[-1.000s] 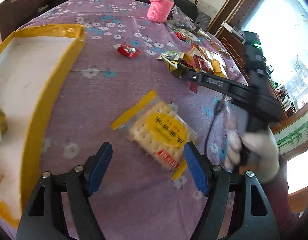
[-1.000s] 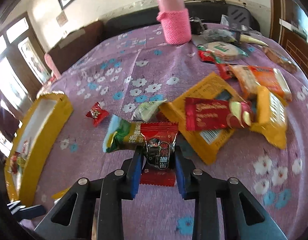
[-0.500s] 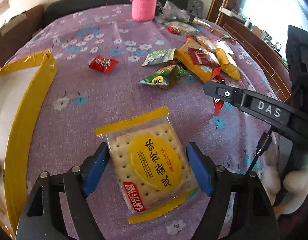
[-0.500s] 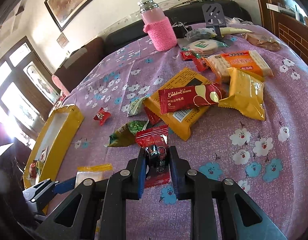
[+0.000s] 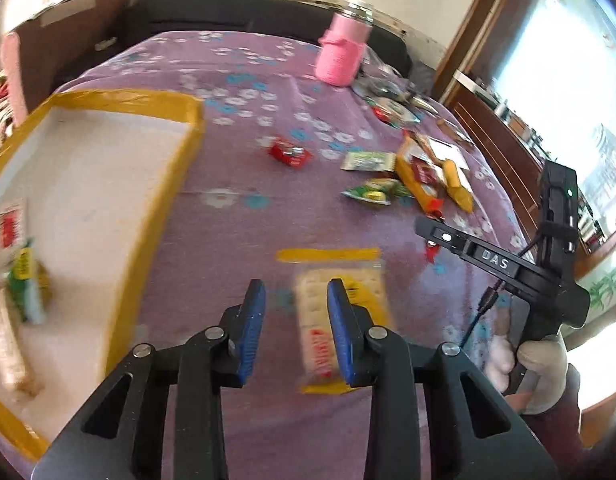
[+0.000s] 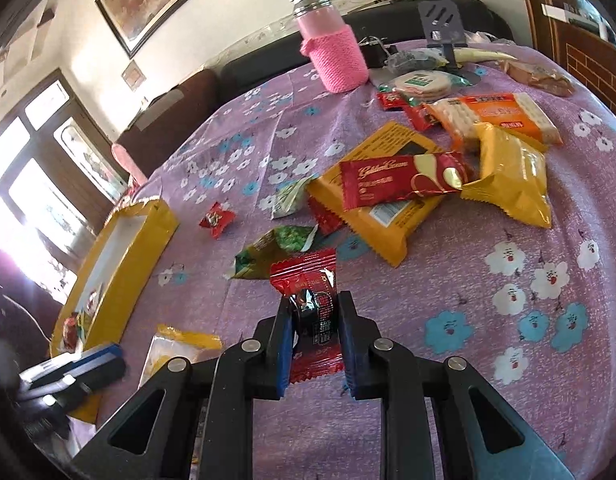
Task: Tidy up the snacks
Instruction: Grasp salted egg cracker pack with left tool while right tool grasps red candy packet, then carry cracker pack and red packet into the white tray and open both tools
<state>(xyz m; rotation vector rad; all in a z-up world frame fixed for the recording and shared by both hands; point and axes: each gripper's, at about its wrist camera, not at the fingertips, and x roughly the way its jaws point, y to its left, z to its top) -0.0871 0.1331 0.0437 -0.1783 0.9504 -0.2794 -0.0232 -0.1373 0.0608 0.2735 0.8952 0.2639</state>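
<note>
My left gripper (image 5: 295, 312) hovers over the purple flowered cloth with its jaws partly closed and nothing between them. The yellow cracker pack (image 5: 340, 312) lies just right of it, partly behind the right finger. It also shows in the right wrist view (image 6: 175, 350). My right gripper (image 6: 315, 326) is shut on a red snack packet (image 6: 308, 280) held above the cloth. The yellow-rimmed white box (image 5: 87, 200) sits at the left with a few snacks in it. It also shows in the right wrist view (image 6: 119, 248).
A pile of snack packs (image 6: 428, 184) lies at the middle right. A small red candy (image 5: 289, 154), green packets (image 6: 275, 250) and a pink-sleeved bottle (image 6: 334, 48) stand further off. The right gripper's body (image 5: 508, 268) is at my left view's right side.
My left gripper has swung left toward the box and its jaws have narrowed; the cracker pack is no longer between them. My right gripper has lifted and pulled back with the red packet.
</note>
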